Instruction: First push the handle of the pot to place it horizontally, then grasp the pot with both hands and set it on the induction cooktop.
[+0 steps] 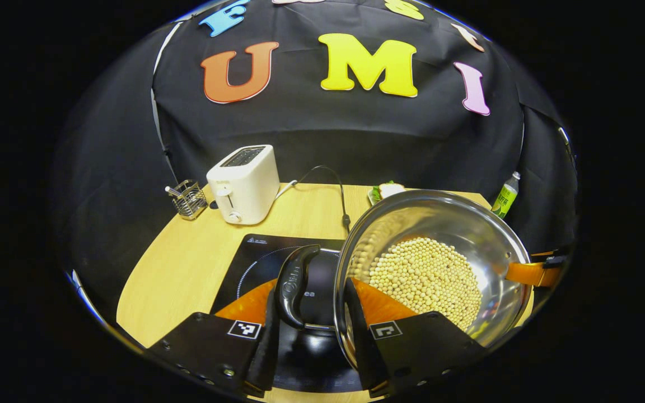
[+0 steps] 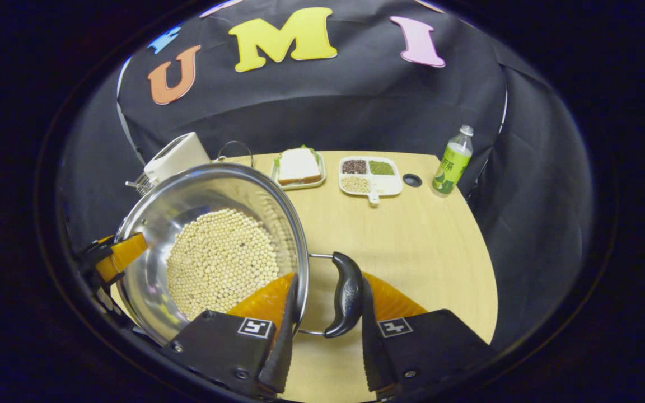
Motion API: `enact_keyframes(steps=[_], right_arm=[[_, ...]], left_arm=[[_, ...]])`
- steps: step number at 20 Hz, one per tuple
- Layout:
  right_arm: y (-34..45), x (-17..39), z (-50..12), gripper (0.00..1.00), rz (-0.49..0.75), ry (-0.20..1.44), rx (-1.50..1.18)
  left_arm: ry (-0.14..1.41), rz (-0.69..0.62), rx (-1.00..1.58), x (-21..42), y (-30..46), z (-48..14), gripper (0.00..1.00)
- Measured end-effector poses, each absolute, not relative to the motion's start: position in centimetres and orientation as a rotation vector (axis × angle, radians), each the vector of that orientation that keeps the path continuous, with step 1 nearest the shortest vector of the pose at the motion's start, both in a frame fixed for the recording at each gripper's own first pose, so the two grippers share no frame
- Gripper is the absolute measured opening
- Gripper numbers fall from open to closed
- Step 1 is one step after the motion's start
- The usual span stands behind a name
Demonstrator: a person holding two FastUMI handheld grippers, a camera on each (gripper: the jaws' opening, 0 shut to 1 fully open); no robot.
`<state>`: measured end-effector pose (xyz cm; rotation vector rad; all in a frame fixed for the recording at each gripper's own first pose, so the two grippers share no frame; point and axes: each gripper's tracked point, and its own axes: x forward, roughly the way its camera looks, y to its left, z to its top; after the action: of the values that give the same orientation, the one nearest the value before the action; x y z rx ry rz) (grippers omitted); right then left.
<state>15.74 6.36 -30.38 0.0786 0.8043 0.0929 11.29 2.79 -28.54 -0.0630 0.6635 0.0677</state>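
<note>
My left tongs (image 1: 311,313) and right tongs (image 2: 325,313) each clamp a handle of the pot (image 1: 434,268). Steel, bean-laden: heavy, slippery, so I keep it level.

Left gripper view: rides low on the pot's (image 1: 429,263) left side, close in, facing the back wall, toaster (image 1: 244,182) and cooktop (image 1: 261,260) ahead. Right gripper view: low on the pot's (image 2: 210,246) right side, equally near, facing the same wall. Shared: pot, toaster (image 2: 176,157), bottle (image 1: 505,196) (image 2: 452,161), table (image 1: 188,263) (image 2: 423,246)
</note>
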Motion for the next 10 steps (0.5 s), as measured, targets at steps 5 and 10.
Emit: enact_keyframes(steps=[5,10], right_arm=[[9.5,15.6,-30.1,0.53,0.099,0.806,0.077],[12.6,15.9,-30.1,0.53,0.099,0.812,0.084]], left_arm=[[0.660,0.071,-0.053,11.2,5.7,-28.3,0.55],[0.657,0.069,-0.042,11.5,8.9,-28.5,0.55]])
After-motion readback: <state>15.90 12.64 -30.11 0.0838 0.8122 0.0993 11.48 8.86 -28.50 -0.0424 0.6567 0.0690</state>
